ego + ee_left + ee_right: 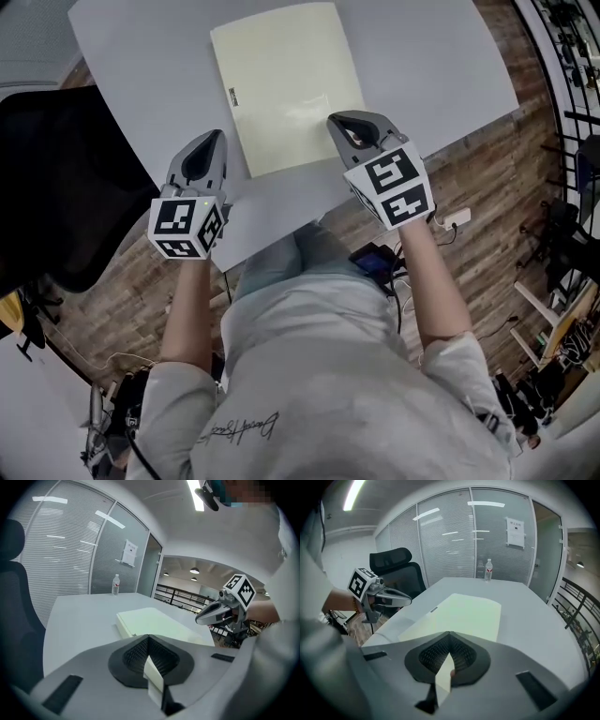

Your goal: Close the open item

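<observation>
1. Head view: a cream folder (289, 84) lies flat on the white table (131, 56), cover down, slightly skewed, towards the near side. The left gripper (213, 137) hovers at the table's near edge, just left of the folder's near left corner. The right gripper (336, 120) sits over the folder's near right corner. A black chair (56, 178) stands to the left.
2. Left gripper view: the left gripper's jaws are pressed together with nothing between them. Beyond them the folder (154, 623) lies shut on the table, and the right gripper (200, 618) hangs at its right side. A water bottle (115, 584) stands at the table's far end.
3. Right gripper view: the right gripper (449, 637) likewise has its jaws together and holds nothing. The folder (464, 613) lies just ahead of them. The left gripper (405, 602) is at the left, by the table's near edge, with the chair (396, 571) behind it and the bottle (488, 570) far off.
</observation>
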